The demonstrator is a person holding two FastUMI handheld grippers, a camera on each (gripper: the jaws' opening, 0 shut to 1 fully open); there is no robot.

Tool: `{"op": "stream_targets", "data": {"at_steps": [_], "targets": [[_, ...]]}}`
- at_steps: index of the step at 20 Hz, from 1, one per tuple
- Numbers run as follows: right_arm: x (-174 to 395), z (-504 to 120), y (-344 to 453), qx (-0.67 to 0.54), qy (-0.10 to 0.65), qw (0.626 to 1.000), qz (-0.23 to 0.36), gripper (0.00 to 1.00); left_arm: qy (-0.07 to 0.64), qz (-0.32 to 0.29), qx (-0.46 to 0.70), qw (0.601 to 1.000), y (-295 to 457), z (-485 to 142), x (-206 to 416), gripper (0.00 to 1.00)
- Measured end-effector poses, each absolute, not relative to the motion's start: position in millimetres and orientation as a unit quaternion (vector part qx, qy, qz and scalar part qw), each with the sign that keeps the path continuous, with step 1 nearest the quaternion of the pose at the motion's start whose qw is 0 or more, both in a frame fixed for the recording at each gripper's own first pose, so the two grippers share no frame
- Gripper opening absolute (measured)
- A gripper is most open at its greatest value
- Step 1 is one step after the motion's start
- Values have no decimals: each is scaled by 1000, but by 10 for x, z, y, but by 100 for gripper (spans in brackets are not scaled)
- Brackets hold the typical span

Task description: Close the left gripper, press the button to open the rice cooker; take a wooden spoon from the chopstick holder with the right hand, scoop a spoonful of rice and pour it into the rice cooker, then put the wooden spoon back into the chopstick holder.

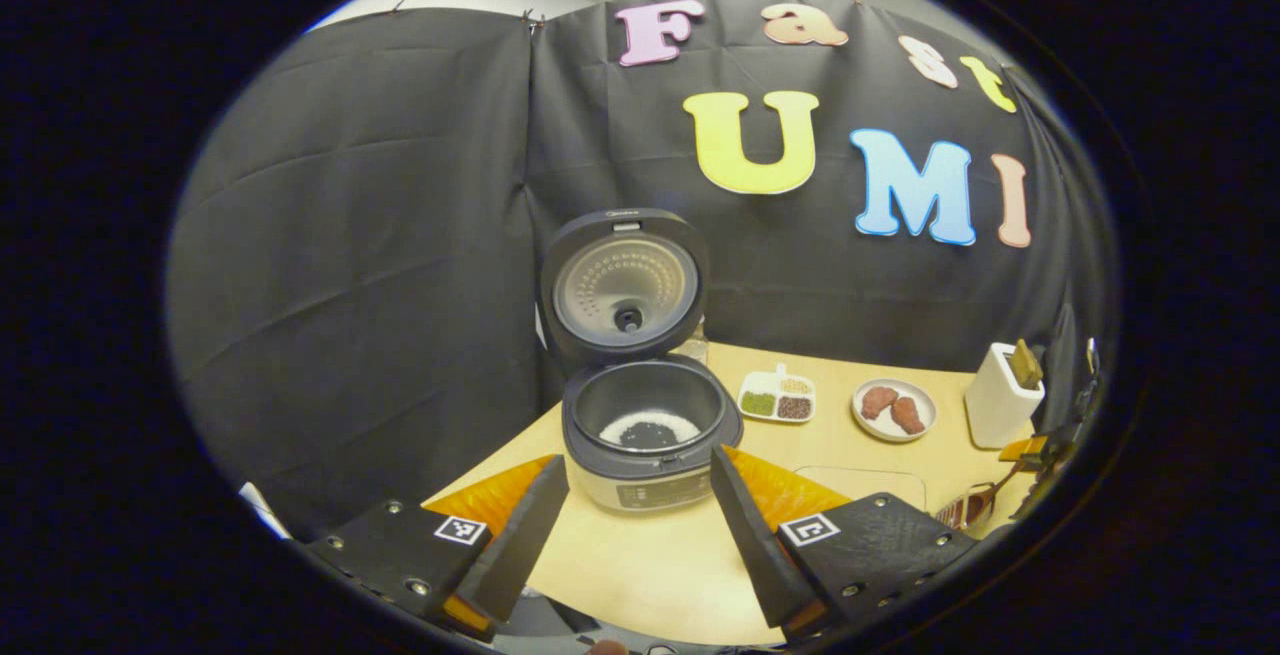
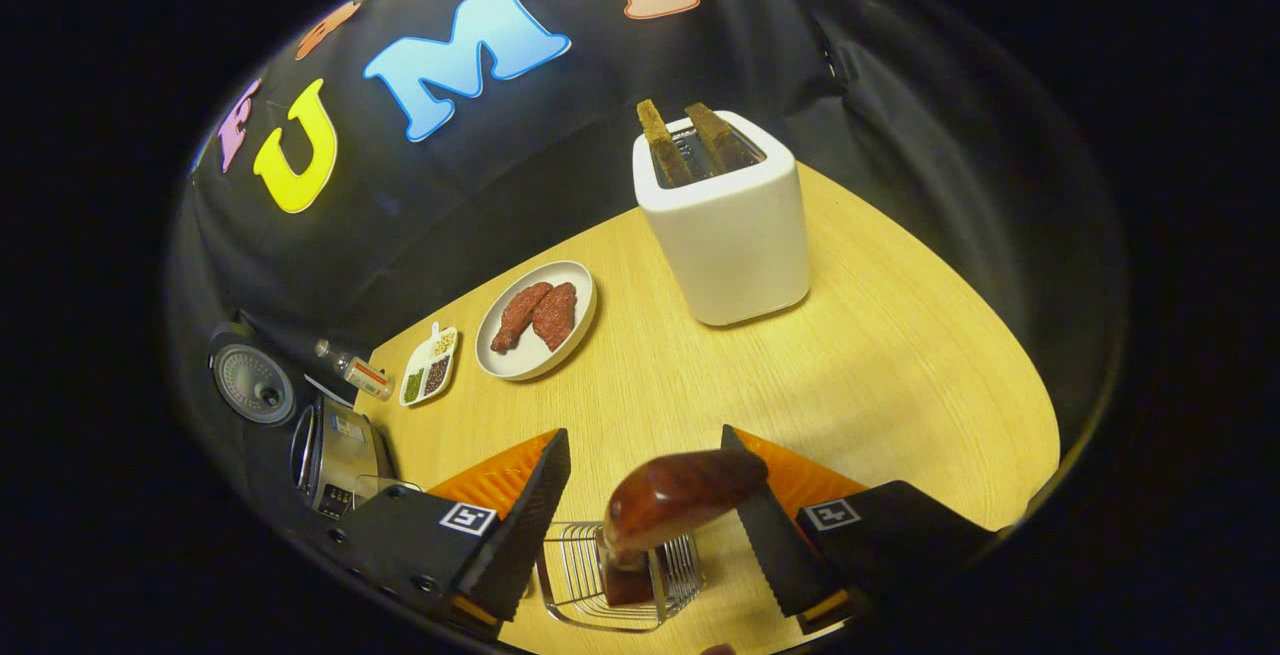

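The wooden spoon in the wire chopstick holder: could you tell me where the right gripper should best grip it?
Grip the wooden spoon by its rounded top end, which sticks up above the chopstick holder. Come from above: the open right gripper already straddles it, so probably just close.

Rice cooker (image 1: pixel 650 405): dark grey body, silver inner lid, white rice in the pot. Table (image 2: pixel 880 355): pale yellow wood grain. Toaster (image 2: pixel 722 225): white, with brown slices. Plate (image 2: pixel 536 319): white, with reddish-brown pieces. Wooden spoon (image 2: pixel 680 500): glossy reddish brown. Chopstick holder (image 2: pixel 615 575): silver wire.
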State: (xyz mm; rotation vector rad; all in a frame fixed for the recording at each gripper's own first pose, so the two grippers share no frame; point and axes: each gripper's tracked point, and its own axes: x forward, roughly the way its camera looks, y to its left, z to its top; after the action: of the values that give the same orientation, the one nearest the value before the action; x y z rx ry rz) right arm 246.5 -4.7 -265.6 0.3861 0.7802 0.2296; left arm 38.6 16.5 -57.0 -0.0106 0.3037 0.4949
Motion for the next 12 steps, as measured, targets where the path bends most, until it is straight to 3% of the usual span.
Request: {"op": "stream_targets", "data": {"at_steps": [1, 2, 3, 4, 6, 10, 12], "targets": [[2512, -2667, -23, 192, 377, 900, 110, 90, 153, 243, -6, 958, 133, -595, 363, 90], [2531, -2685, -4, 196, 378, 899, 107, 63, 158, 241, -6, 958, 106, -635, 361, 90], [2523, -2714, 2, 199, 385, 895, 104, 53, 163, 238, -5, 957, 90, -674, 361, 87], [2518, -2704, 20, 209, 391, 891, 100, 29, 166, 235, -1, 958, 73, -697, 387, 86], [2452, -2681, 4, 224, 400, 884, 91, 32, 166, 225, 8, 960, 35, -735, 495, 90], [2299, -2411, 29, 240, 373, 891, 94, 25, 164, 176, 25, 970, -117, -736, 749, 87], [2233, -2231, 13, 234, 344, 905, 88, 25, 157, 136, 31, 978, -190, -720, 874, 90]]}}
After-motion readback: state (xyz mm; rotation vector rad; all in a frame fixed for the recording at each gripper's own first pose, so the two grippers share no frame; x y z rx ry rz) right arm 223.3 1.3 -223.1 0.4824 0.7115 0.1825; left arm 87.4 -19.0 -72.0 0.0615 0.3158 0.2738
